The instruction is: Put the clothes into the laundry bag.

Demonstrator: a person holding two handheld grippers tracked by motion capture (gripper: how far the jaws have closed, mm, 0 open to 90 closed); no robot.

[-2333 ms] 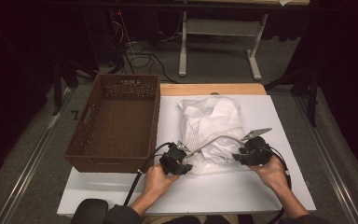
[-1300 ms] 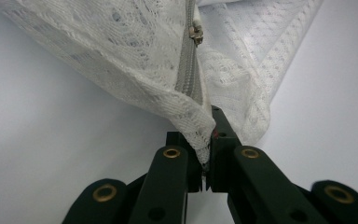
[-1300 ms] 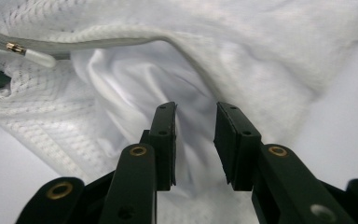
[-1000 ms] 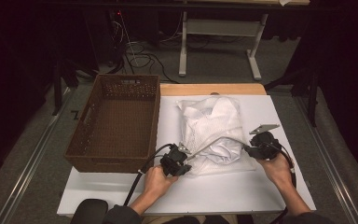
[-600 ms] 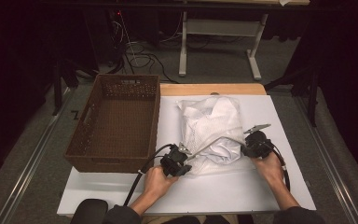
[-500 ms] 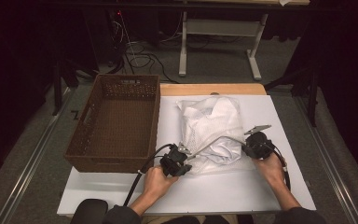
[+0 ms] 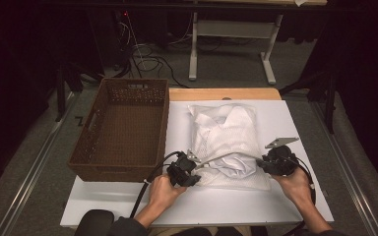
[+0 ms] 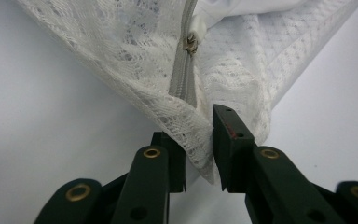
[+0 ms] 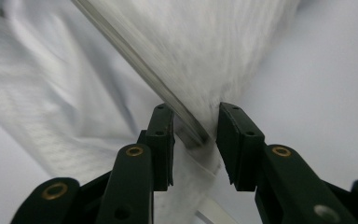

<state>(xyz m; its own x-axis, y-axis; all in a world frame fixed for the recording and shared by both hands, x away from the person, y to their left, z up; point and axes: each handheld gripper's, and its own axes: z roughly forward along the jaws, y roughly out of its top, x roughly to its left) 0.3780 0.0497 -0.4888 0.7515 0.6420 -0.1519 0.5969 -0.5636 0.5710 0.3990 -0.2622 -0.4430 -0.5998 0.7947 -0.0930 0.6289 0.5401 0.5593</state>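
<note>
The mesh laundry bag (image 7: pixel 229 147), with a white garment (image 7: pixel 236 120) inside, lies on the white worktop (image 7: pixel 128 206) right of the wicker basket (image 7: pixel 123 130). Its zipper (image 8: pixel 182 84) runs along the near edge, the slider (image 8: pixel 191 44) near the left end. The left claw (image 8: pixel 199 144) has just eased apart, mesh loose between its jaws. The right claw (image 9: pixel 195 140), back from the right since a second ago, has just been reopening astride the zipper's far end; neither pinches, so regripping probably comes next.

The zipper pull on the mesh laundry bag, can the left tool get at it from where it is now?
Probably yes. The zipper pull lies just ahead of the left tool, up the zipper, with nothing over it. The jaws have just been opening, though, and the mesh laundry bag edge sits between them, so they must clear it first.
</note>
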